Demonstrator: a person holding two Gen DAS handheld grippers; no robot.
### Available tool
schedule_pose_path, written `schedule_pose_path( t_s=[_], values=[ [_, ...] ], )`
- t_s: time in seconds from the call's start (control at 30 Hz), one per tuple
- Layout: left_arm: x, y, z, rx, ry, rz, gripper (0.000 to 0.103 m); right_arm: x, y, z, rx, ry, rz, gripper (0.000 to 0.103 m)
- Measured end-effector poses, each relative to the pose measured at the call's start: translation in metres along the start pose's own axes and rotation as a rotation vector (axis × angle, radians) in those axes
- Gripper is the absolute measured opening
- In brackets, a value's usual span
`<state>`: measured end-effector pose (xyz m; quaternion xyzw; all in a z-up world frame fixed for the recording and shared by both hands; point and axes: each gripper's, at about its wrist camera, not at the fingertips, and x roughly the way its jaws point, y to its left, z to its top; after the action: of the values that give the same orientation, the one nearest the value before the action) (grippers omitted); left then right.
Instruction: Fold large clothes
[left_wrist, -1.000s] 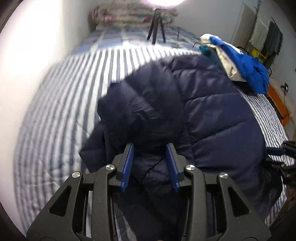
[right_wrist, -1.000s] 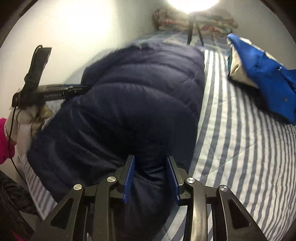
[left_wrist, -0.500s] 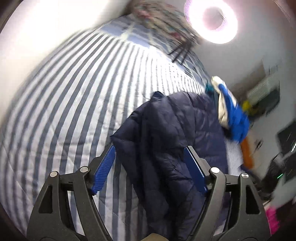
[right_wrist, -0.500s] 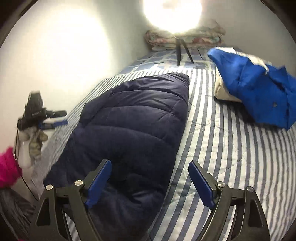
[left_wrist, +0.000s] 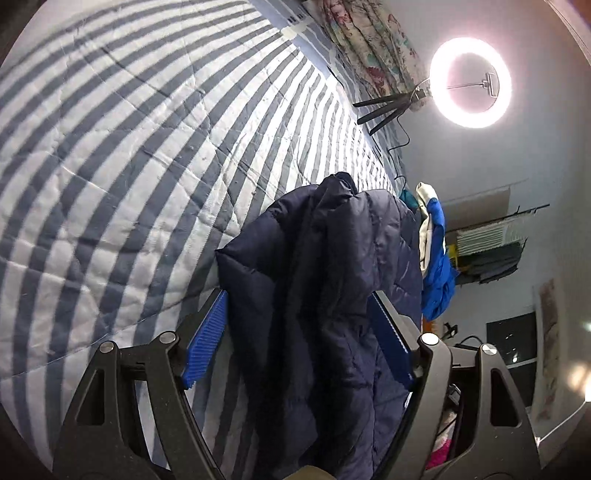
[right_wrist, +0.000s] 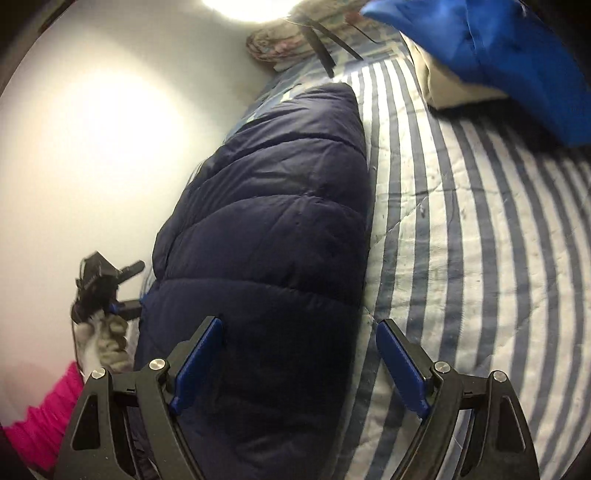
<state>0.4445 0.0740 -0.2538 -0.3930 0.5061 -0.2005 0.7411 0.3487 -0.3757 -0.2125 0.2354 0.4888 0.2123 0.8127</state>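
A large navy puffer jacket (left_wrist: 332, 295) lies folded lengthwise on the striped bed; it also shows in the right wrist view (right_wrist: 273, 229). My left gripper (left_wrist: 299, 339) is open, its blue pads spread wide above the jacket's near end, holding nothing. My right gripper (right_wrist: 301, 365) is open too, hovering over the jacket's near edge where it meets the quilt. The left gripper (right_wrist: 125, 291) is seen small at the jacket's far side in the right wrist view.
A blue-and-white striped quilt (left_wrist: 129, 166) covers the bed. A blue and cream clothes pile (right_wrist: 480, 51) lies beside the jacket, also in the left wrist view (left_wrist: 436, 258). A ring light on a tripod (left_wrist: 469, 83) and folded floral bedding (left_wrist: 369, 44) sit at the bed's head.
Both grippers let go of the jacket and opened wide. The jacket dropped flat onto the bed. Both grippers pulled back and tilted, the left view rolling sideways.
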Motion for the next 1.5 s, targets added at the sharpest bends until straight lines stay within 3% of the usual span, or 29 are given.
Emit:
schedule_pose_path(
  t_s=[0.27, 0.47, 0.6, 0.9, 1.17, 1.27, 1.33, 1.5],
  values=[
    [0.006, 0.017, -0.006, 0.005, 0.044, -0.050, 0.079, 0.011, -0.013, 0.004, 0.041, 0.000, 0.083, 0.089],
    [0.004, 0.023, -0.019, -0.038, 0.064, -0.136, 0.079, 0.020, -0.017, 0.011, 0.056, -0.004, 0.122, 0.089],
    [0.017, 0.006, -0.027, 0.053, 0.091, -0.074, 0.079, 0.030, -0.010, 0.015, 0.042, 0.006, 0.128, 0.089],
    [-0.005, 0.016, -0.040, 0.082, 0.091, -0.011, 0.075, 0.023, -0.020, 0.012, 0.068, 0.018, 0.171, 0.079],
    [0.015, 0.009, -0.030, 0.016, 0.087, -0.094, 0.076, 0.037, -0.009, 0.017, 0.055, 0.018, 0.166, 0.083],
    [0.027, -0.006, -0.029, 0.065, 0.087, -0.047, 0.075, 0.042, -0.005, 0.020, 0.046, 0.027, 0.145, 0.075],
    [0.032, -0.009, -0.029, 0.068, 0.079, -0.027, 0.069, 0.041, -0.004, 0.019, 0.045, 0.027, 0.134, 0.067],
    [0.035, -0.027, -0.030, 0.137, 0.066, 0.016, 0.035, 0.035, 0.016, 0.017, -0.004, 0.015, 0.057, 0.037]
  ],
)
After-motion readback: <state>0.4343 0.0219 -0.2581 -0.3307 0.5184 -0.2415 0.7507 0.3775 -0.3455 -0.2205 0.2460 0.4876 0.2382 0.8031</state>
